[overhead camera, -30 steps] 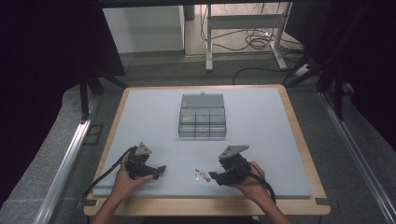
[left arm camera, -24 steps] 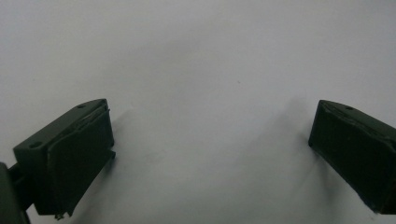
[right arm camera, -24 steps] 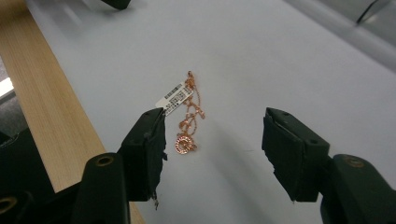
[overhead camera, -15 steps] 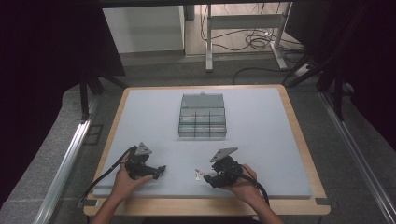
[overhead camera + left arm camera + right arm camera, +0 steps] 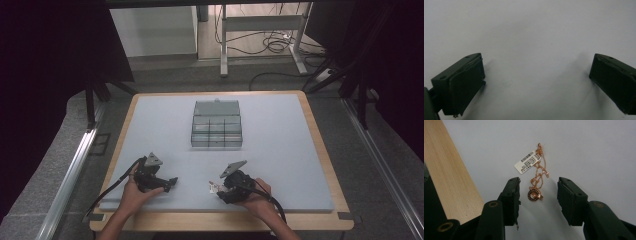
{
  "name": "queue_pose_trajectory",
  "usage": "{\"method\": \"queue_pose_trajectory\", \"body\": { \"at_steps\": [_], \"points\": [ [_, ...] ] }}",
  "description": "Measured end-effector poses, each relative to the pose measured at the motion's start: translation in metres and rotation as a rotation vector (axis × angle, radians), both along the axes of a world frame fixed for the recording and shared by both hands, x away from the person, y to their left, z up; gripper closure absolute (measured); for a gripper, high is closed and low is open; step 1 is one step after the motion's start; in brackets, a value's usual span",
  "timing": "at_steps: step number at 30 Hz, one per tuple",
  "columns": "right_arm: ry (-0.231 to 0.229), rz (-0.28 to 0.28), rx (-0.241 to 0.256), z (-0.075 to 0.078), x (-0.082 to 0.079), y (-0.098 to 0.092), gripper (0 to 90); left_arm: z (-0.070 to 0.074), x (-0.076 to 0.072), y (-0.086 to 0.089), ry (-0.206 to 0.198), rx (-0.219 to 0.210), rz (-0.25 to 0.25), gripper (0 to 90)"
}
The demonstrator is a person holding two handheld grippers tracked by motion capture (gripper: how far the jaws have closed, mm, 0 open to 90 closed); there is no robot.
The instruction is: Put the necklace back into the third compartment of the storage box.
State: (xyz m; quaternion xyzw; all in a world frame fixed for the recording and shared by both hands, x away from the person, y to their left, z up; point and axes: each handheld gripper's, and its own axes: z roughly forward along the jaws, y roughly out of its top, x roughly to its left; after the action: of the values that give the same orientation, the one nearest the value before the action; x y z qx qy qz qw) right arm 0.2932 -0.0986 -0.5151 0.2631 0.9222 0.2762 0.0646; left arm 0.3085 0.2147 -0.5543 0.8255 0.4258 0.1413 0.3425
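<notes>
A rose-gold necklace (image 5: 537, 185) with a round ring pendant (image 5: 535, 194) and a white barcode tag (image 5: 527, 161) lies on the pale mat. My right gripper (image 5: 538, 195) is open with the pendant between its two jaws, neither jaw touching it. From above, the right gripper (image 5: 220, 191) sits near the mat's front edge with the tag (image 5: 214, 187) at its tip. My left gripper (image 5: 171, 182) rests at the front left, open wide over bare mat, nothing between its fingers (image 5: 465, 82).
A clear plastic organiser box (image 5: 216, 125) with several small compartments and its lid raised stands at the middle of the mat. The table's wooden rim (image 5: 447, 177) runs close beside the right gripper. Dark curtains and floor cables lie beyond the table.
My right gripper has moved left and forward onto the necklace, so the pendant now sits between its jaws. The left gripper has barely moved.
</notes>
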Motion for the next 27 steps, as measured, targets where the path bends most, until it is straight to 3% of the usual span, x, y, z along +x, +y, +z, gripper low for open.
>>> {"method": "queue_pose_trajectory", "body": {
  "at_steps": [7, 12, 19, 27],
  "points": [
    [-0.043, -0.026, -0.040, 0.0003, -0.0025, 0.0033, 61.5, 0.0000, 0.0000, 0.0000, 0.000, 0.000, 0.000, 0.0],
    [-0.049, -0.022, -0.045, 0.0003, -0.0032, 0.0054, 65.5, -0.0001, -0.0001, -0.0001, 0.000, -0.001, 0.002, 0.0],
    [-0.037, -0.008, -0.041, 0.0005, -0.0030, 0.0062, 77.6, -0.0001, -0.0001, 0.0000, -0.001, 0.001, 0.000, 0.0],
    [-0.014, -0.027, -0.016, 0.0002, -0.0013, 0.0035, 78.0, -0.0001, -0.0001, -0.0001, -0.001, 0.000, 0.000, 0.0]
  ]
}}
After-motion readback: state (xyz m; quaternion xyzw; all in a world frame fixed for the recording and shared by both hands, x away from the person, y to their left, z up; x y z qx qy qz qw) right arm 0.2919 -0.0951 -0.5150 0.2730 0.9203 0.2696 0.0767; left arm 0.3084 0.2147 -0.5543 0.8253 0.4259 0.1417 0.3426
